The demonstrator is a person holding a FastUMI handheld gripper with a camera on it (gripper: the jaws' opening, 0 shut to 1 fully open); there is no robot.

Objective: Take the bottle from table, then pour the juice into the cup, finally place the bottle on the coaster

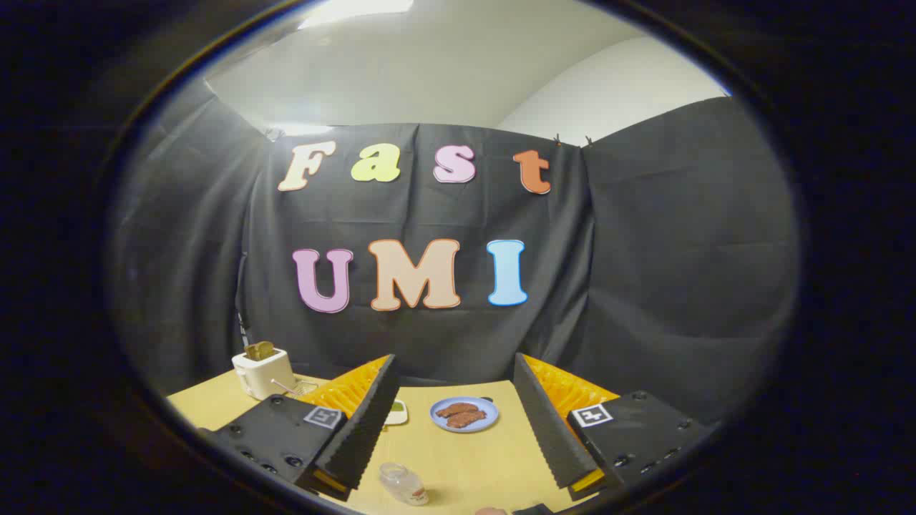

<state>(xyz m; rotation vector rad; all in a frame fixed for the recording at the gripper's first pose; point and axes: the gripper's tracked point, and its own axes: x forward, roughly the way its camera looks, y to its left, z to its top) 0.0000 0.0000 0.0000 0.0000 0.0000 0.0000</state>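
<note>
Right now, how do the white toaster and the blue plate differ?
The boxy white toaster stands tall at the wooden table's far corner, beyond one finger; the round blue plate lies flat and low, beyond the gap between the fingers. The toaster holds a brown slice upright in its top slot; the plate carries reddish-brown pieces lying flat. Both sit on the table, untouched by the open tool.

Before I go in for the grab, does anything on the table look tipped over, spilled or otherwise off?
Yes: the clear bottle seems to lie on its side on the table, between the open gripper fingers and near their base. No spill shows around it. The blue plate of food and the toaster beyond look normal.
</note>
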